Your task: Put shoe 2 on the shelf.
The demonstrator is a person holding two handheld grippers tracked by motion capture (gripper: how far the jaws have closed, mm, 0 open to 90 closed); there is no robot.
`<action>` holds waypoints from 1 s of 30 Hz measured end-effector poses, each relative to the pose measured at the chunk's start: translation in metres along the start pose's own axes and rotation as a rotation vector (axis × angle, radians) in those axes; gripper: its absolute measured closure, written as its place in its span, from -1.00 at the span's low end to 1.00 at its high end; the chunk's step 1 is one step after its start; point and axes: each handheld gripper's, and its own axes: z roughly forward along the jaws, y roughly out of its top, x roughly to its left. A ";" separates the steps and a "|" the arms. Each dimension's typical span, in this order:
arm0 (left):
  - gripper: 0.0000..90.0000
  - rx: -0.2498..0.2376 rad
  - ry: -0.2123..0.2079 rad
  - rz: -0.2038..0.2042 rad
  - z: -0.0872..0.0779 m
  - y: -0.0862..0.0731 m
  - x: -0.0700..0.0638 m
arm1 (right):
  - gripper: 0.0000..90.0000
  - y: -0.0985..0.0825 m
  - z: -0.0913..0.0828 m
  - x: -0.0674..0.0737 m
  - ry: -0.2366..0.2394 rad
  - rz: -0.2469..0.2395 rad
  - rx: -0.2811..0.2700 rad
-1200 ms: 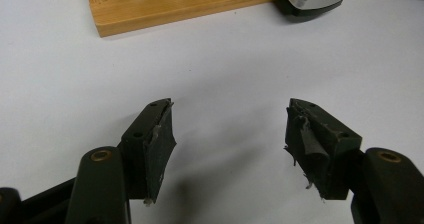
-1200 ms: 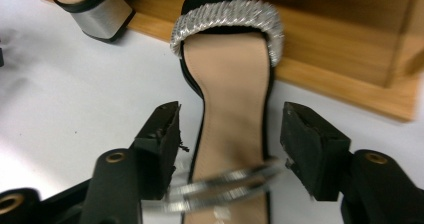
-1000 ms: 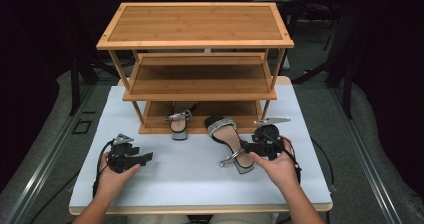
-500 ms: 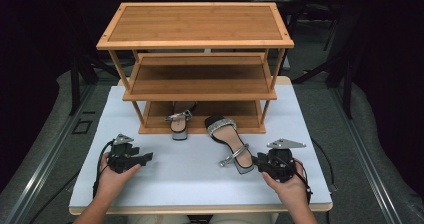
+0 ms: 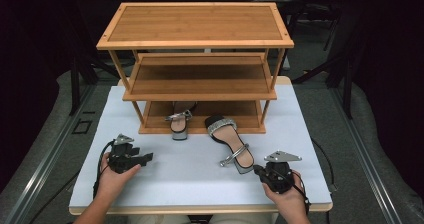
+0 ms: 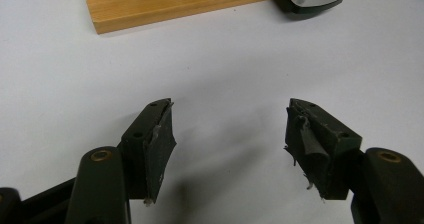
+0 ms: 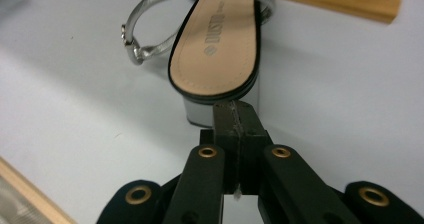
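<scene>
A: From the high view, the wooden rack [image 5: 195, 79] is the anchor. One sandal [image 5: 179, 122] sits on its bottom shelf, toe end out over the front edge; the other sandal [image 5: 229, 142] lies on the white table [image 5: 190, 184] just in front of the rack, heel towards the person. The right gripper [image 5: 260, 172] sits just off that heel; the left gripper [image 5: 146, 158] rests well apart from it, out in front of the rack's left half.

B: And the left gripper view?

A: Its jaws stand wide apart with nothing between them, over bare table near the rack's front corner [image 6: 175, 4].

B: The right gripper view?

A: Jaws have just been closing and now meet, with nothing in them, right at the heel block [image 7: 220, 109]. Pushing forward like that would likely shove the sandal askew rather than grip it.
</scene>
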 end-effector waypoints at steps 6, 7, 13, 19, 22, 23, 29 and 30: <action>-0.21 -0.003 0.003 -0.002 0.000 0.000 0.000 | 1.00 -0.004 0.008 0.001 0.015 -0.008 0.016; -0.21 -0.007 0.004 -0.002 0.000 0.000 0.001 | 1.00 -0.004 0.009 0.001 0.019 -0.007 0.015; -0.21 -0.006 0.005 -0.003 0.000 0.000 0.001 | 1.00 -0.003 0.012 0.003 0.027 -0.006 0.014; -0.21 -0.005 0.005 -0.001 0.000 0.000 0.000 | 1.00 0.000 0.013 0.009 0.061 -0.010 0.011; -0.21 -0.001 0.006 0.001 0.000 0.000 -0.001 | 1.00 0.005 0.012 0.012 0.055 -0.007 -0.003; -0.21 0.000 0.003 0.002 0.000 0.000 -0.001 | 1.00 0.007 0.012 0.013 0.063 -0.001 -0.012; -0.21 0.000 0.003 0.002 0.000 0.000 0.000 | 1.00 0.022 0.018 0.027 0.080 -0.032 -0.024; -0.21 0.000 0.003 0.002 0.000 0.000 0.000 | 1.00 0.024 0.020 0.028 0.121 -0.036 -0.027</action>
